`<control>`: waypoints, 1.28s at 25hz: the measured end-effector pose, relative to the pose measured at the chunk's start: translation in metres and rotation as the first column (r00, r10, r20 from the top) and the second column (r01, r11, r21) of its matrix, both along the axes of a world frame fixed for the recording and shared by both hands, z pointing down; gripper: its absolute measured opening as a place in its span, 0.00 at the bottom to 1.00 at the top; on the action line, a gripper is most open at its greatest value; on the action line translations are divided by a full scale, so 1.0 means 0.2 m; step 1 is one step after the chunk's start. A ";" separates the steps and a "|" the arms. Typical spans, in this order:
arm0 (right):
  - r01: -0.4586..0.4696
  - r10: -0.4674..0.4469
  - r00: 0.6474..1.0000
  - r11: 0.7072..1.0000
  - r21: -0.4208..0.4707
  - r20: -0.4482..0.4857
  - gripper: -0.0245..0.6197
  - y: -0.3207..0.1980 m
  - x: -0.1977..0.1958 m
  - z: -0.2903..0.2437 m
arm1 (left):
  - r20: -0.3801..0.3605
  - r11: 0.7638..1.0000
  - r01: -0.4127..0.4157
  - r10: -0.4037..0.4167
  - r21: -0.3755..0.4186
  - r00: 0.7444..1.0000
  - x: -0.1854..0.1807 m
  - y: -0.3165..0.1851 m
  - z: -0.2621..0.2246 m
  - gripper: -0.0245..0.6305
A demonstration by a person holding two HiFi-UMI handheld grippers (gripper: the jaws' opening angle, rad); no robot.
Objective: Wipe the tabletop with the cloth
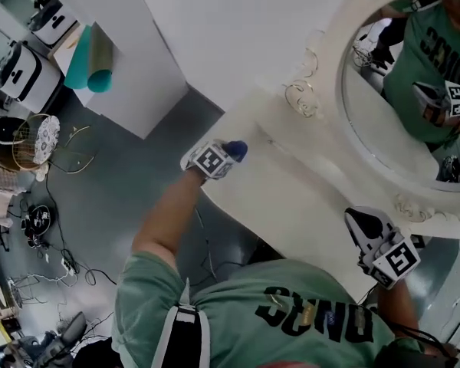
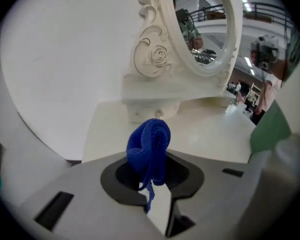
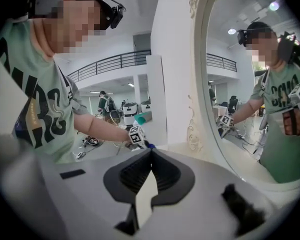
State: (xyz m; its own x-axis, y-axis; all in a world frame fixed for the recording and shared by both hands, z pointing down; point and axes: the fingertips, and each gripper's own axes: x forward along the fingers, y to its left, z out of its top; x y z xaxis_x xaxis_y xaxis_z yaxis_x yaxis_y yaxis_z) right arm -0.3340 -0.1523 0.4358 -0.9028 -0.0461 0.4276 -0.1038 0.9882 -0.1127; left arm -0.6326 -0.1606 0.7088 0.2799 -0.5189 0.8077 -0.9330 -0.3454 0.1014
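Note:
My left gripper is shut on a bunched blue cloth at the left end of the cream tabletop. In the left gripper view the cloth sticks up from between the jaws of that gripper, a little above the tabletop. My right gripper hovers over the tabletop's right part, near the mirror's base. Its jaws meet with nothing between them in the right gripper view, where the left gripper and the cloth show beyond.
An oval mirror in an ornate cream frame stands along the table's back, on a small drawer base. A white wall panel rises beside the table. On the grey floor lie cables, a wire basket and a teal roll.

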 end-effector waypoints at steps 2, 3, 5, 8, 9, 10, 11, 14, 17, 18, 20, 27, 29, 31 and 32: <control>-0.034 0.034 0.999 0.999 0.003 -0.011 0.06 -0.01 0.05 0.01 | 0.078 0.999 -0.041 0.039 0.026 0.996 0.01 -0.25 0.04 0.17; -0.051 0.051 0.999 0.999 0.003 -0.017 0.06 -0.02 0.08 0.02 | 0.116 0.998 -0.060 0.058 0.017 0.992 0.02 -0.34 0.07 0.17; -0.083 0.083 0.996 0.997 0.001 -0.027 0.06 -0.03 0.12 0.03 | 0.174 0.996 -0.080 0.086 -0.039 0.981 0.00 -0.42 0.16 0.17; -0.120 0.119 0.992 0.993 -0.013 -0.040 0.06 -0.05 0.17 0.06 | 0.208 0.993 -0.087 0.103 -0.083 0.973 -0.01 -0.47 0.25 0.17; -0.129 0.128 0.991 0.991 -0.019 -0.042 0.06 -0.06 0.19 0.06 | 0.208 0.993 -0.092 0.106 -0.079 0.972 -0.01 -0.48 0.25 0.17; -0.135 0.134 0.990 0.991 -0.023 -0.043 0.06 -0.07 0.19 0.07 | 0.209 0.992 -0.096 0.110 -0.077 0.972 -0.01 -0.49 0.26 0.17; -0.138 0.136 0.990 0.990 -0.026 -0.043 0.06 -0.08 0.20 0.08 | 0.216 0.992 -0.102 0.116 -0.077 0.969 0.00 -0.49 0.26 0.17; -0.118 0.117 0.993 0.992 -0.031 -0.033 0.06 -0.07 0.16 0.10 | 0.265 0.986 -0.131 0.153 -0.100 0.952 0.04 -0.44 0.27 0.17; -0.085 0.085 0.996 0.996 -0.028 -0.003 0.06 -0.05 0.11 0.08 | 0.295 0.970 -0.192 0.229 -0.148 0.928 0.07 -0.23 0.27 0.17; -0.077 0.077 0.997 0.997 -0.027 0.006 0.06 -0.04 0.10 0.07 | 0.295 0.965 -0.207 0.247 -0.160 0.923 0.08 -0.12 0.26 0.17; -0.060 0.060 0.998 0.998 -0.025 0.022 0.06 -0.01 0.10 0.05 | 0.284 0.959 -0.217 0.263 -0.184 0.922 0.09 0.13 0.26 0.17; -0.014 0.014 0.997 1.000 -0.010 0.071 0.06 0.05 0.15 -0.04 | 0.203 0.932 -0.157 0.231 -0.327 0.951 0.17 1.10 0.27 0.17; -0.019 0.020 0.996 1.000 -0.009 0.082 0.06 0.04 0.18 -0.06 | 0.182 0.906 -0.177 0.262 -0.384 0.948 0.22 1.30 0.30 0.17; -0.015 0.015 0.995 1.000 -0.007 0.094 0.06 0.04 0.21 -0.08 | 0.148 0.918 -0.163 0.230 -0.361 0.962 0.28 1.33 0.29 0.17; -0.013 0.014 0.996 1.000 -0.007 0.094 0.06 0.04 0.21 -0.08 | 0.137 0.936 -0.148 0.200 -0.320 0.970 0.30 1.25 0.26 0.17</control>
